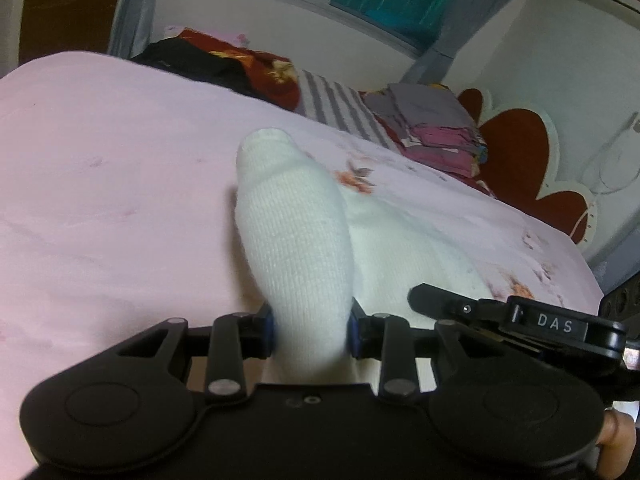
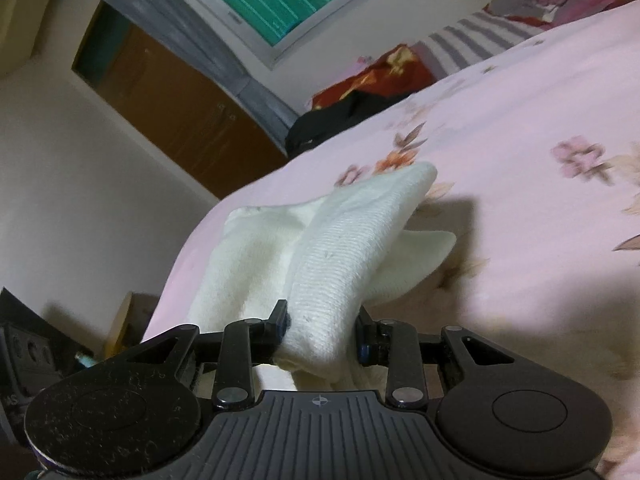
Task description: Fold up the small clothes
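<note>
A white knitted sock [image 1: 294,236] lies on the pink floral bed sheet [image 1: 100,184]. My left gripper [image 1: 310,330] is shut on one end of it, and the sock rises forward from the jaws. My right gripper [image 2: 322,330] is shut on another part of the white sock [image 2: 344,248], which folds over more white fabric [image 2: 248,256] lying on the sheet [image 2: 520,200]. The right gripper also shows at the right edge of the left wrist view [image 1: 520,320], close beside the left one.
At the bed's far side lie a stack of folded clothes [image 1: 432,132], a grey striped cloth [image 1: 340,108], and red and black garments [image 1: 224,64]. A red flower-shaped headboard [image 1: 516,148] stands at right. A wooden wardrobe [image 2: 168,96] stands beyond the bed edge.
</note>
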A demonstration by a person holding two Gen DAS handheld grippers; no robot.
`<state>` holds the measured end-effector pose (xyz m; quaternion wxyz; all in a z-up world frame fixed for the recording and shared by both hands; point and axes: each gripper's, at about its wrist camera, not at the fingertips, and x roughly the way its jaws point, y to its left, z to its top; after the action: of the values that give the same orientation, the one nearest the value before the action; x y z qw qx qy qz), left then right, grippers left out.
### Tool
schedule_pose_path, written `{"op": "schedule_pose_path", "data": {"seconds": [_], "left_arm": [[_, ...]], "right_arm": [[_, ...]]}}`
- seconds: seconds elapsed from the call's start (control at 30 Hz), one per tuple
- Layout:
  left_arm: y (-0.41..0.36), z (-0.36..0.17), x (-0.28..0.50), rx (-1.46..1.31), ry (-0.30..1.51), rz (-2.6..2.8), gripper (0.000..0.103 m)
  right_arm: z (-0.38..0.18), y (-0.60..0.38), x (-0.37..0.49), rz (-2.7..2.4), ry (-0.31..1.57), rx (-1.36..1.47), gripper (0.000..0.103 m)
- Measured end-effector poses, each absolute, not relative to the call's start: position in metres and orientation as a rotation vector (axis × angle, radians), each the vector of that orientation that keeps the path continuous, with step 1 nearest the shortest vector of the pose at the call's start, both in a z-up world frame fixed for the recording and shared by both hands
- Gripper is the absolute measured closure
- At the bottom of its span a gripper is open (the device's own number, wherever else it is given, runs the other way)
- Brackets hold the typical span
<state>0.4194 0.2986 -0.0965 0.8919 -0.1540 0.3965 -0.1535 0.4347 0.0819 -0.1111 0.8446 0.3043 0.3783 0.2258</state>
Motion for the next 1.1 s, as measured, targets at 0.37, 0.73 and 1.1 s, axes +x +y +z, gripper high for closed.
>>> {"op": "schedule_pose_path", "data": {"seconds": [0.37,0.73,1.1], "left_arm": [[0.302,-0.132,0.428,-0.264,0.856,-0.263,0.041],[0.303,-0.098,0.422,-0.192,0.678,-0.195,0.05],[0.288,-0.126,0.457,-0.143,0.783,-0.18,0.045]], "right_arm": [[-0.154,0.089,0.459,0.404,0.875,0.586,0.066],[-0.115,0.092,0.444,0.3,0.736,0.413,0.067],[-0.148,0.132,0.483,0.276,0.8,0.24,0.069]]}}
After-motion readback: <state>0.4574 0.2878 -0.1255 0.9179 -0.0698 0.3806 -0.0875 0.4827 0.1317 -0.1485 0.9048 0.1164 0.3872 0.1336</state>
